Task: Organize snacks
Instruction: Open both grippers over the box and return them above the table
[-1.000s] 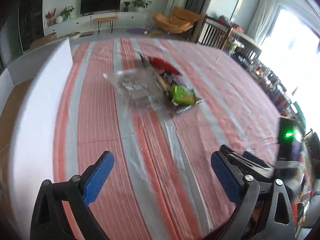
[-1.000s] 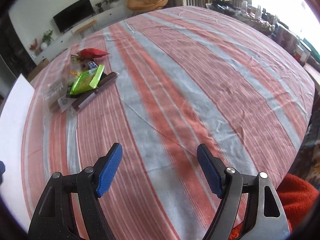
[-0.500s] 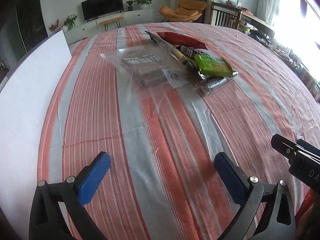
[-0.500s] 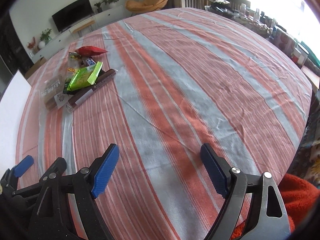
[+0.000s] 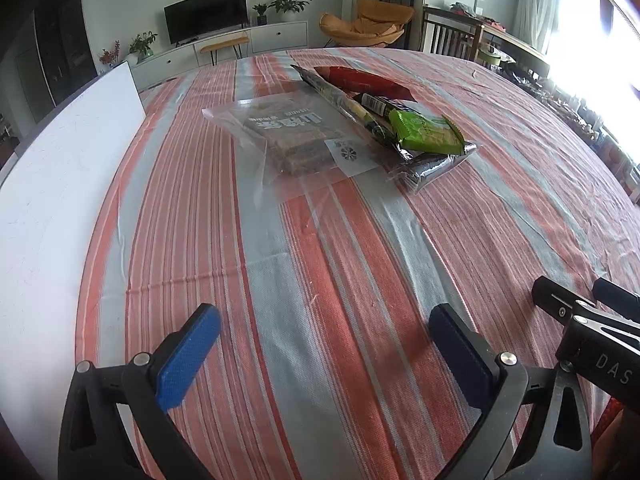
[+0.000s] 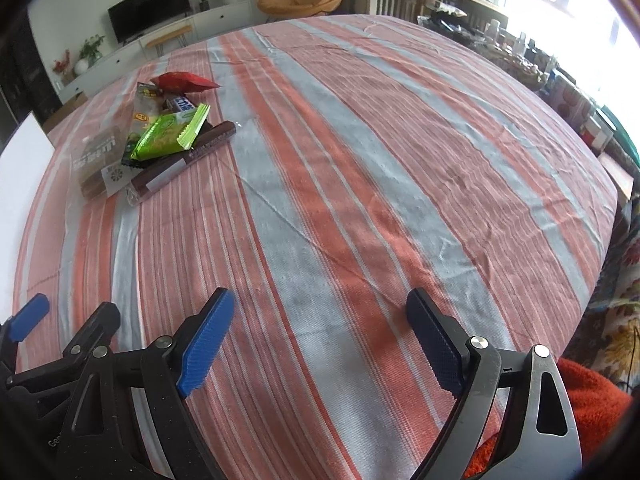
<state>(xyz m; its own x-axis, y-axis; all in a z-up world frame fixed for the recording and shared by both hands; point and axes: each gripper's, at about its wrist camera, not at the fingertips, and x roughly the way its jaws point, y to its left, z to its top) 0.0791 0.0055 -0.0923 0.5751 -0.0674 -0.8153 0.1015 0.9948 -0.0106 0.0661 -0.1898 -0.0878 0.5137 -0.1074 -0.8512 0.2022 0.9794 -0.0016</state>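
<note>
Both grippers, left gripper (image 5: pixel 324 352) & right gripper (image 6: pixel 320 340), fingers apart & empty w/ right's just widening; overlapping snack pile (image 5: pixel 352 128) may scatter if grabbed carelessly.

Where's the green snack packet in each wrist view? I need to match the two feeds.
Left wrist: green snack packet right of centre, upper half, atop the pile.
Right wrist: green snack packet upper left, atop the same pile.
Shared landmark: red packet just beyond it, toward the television.
</note>
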